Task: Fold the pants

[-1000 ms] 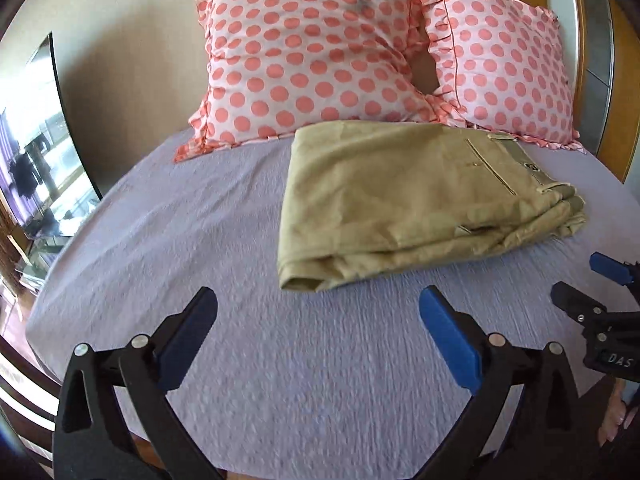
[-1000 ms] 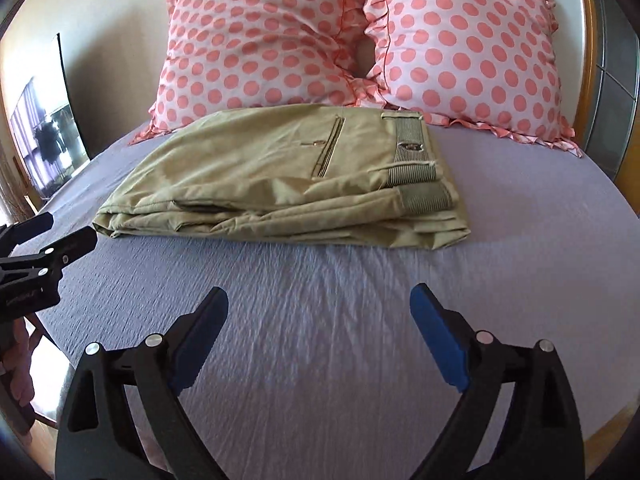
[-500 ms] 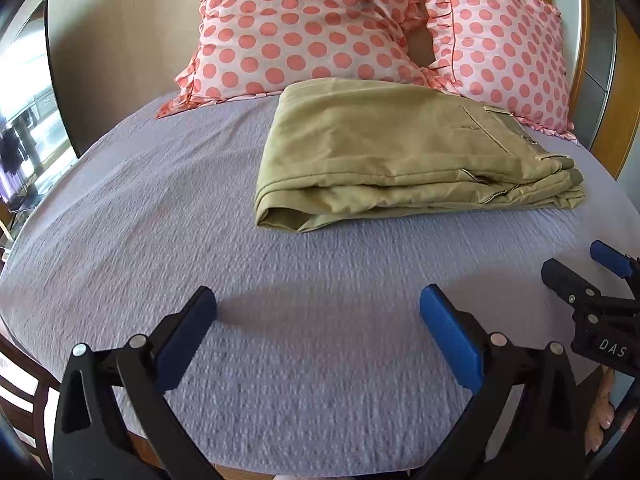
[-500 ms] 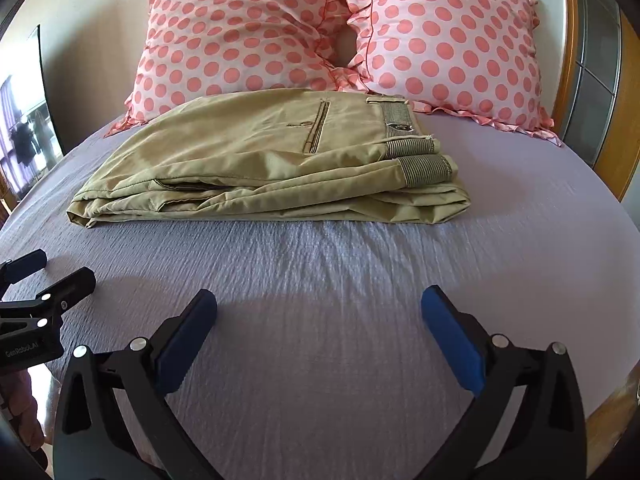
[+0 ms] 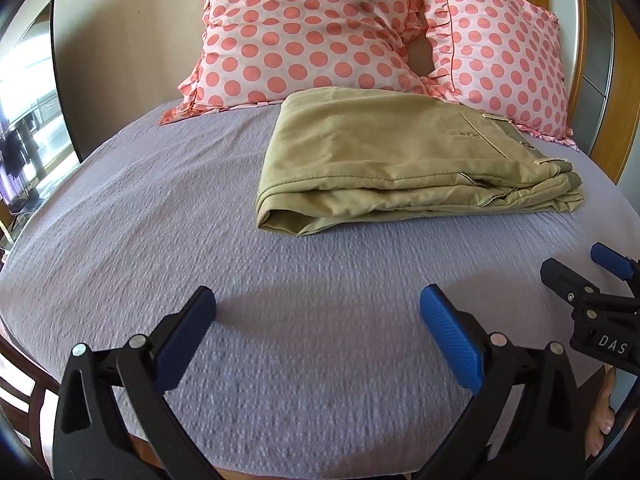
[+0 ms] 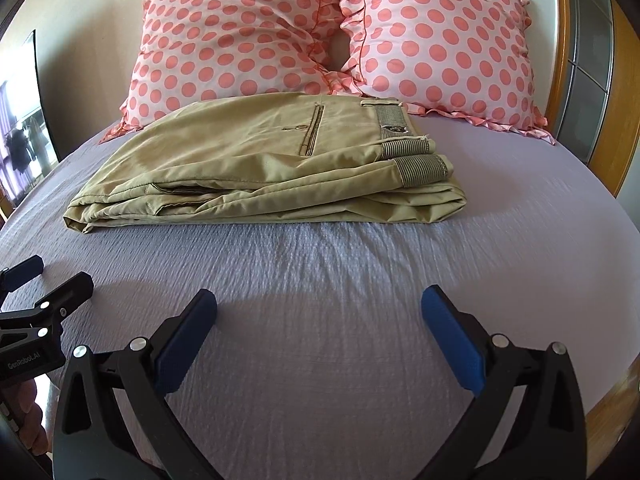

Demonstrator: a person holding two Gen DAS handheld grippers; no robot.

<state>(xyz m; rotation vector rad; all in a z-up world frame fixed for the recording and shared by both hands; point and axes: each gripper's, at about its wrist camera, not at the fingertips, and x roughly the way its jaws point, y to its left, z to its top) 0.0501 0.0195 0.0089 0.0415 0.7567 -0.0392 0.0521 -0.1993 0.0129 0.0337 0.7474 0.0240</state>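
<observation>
From the left wrist camera, the left gripper (image 5: 318, 312) hovered low over the lilac bedspread (image 5: 168, 216), its 2 blue-padded fingers spread wide with nothing between them. The khaki pants (image 5: 392, 156) lay ahead and slightly to the right, folded into a flat, layered bundle in the middle of the bed, well apart from the fingers. Their far edge touched the 2 pink polka-dot pillows (image 5: 304, 36) propped against the headboard (image 5: 600, 92). The waistband end pointed right and the rounded fold pointed left. At the right edge of this view the right gripper (image 5: 580, 268) showed from the side above the bedspread, its fingers also parted and holding nothing. A dark-framed screen (image 5: 32, 112) stood at the far left.

From the right wrist camera, the right gripper (image 6: 318, 312) sat over bare bedspread (image 6: 520, 240), fingers wide apart and empty. The pants (image 6: 256, 160) rested straight ahead, a welt pocket and the striped inner waistband facing up at the right end, with stacked layers visible along the near edge. The 2 pillows (image 6: 436, 40) stood just behind, touching the bundle. The left gripper (image 6: 48, 280) entered at the lower left with its fingers parted, near the pants' left corner but not touching it.
</observation>
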